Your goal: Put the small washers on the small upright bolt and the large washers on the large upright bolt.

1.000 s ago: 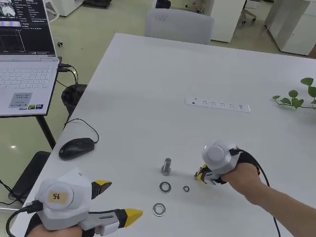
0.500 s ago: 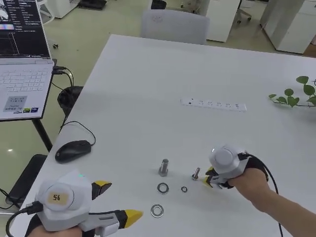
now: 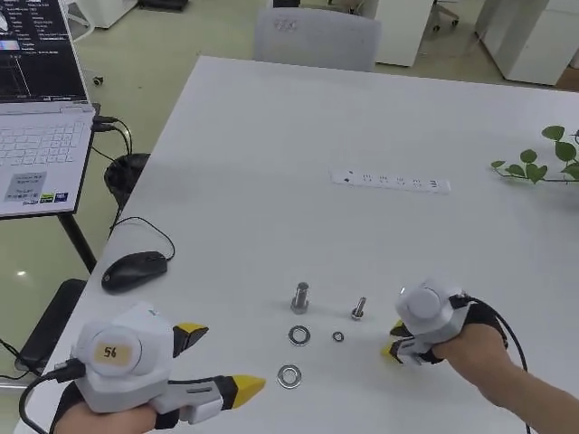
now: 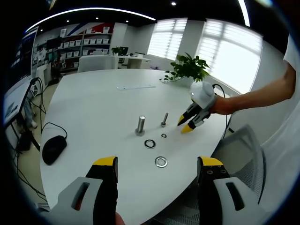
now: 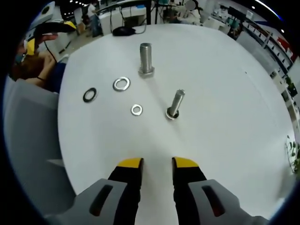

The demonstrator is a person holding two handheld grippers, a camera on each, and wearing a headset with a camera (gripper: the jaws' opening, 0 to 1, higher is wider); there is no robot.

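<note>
Small bolt [image 5: 174, 104] upright | right claw [image 5: 157, 163] near, aimed at it, slightly parted

Two bolts stand upright on the one white table [image 3: 271, 136] — one large bolt [image 3: 300, 297] and one small bolt [image 3: 358, 309]; three washers lie flat beside them, two of the large kind, a first large washer [image 3: 299, 335] and a second large washer [image 3: 289, 375], and a single small washer [image 3: 337, 337]; the right gripper view gives the same tally, two bolts and three washers; two grippers are over the table — the left gripper [image 3: 231, 357] and the right gripper [image 3: 393, 342]; further off, one mouse [image 3: 134, 268], one laptop [image 3: 41, 136], one power strip [image 3: 389, 182], one plant [image 3: 543, 158] and one chair [image 3: 315, 38]
</note>
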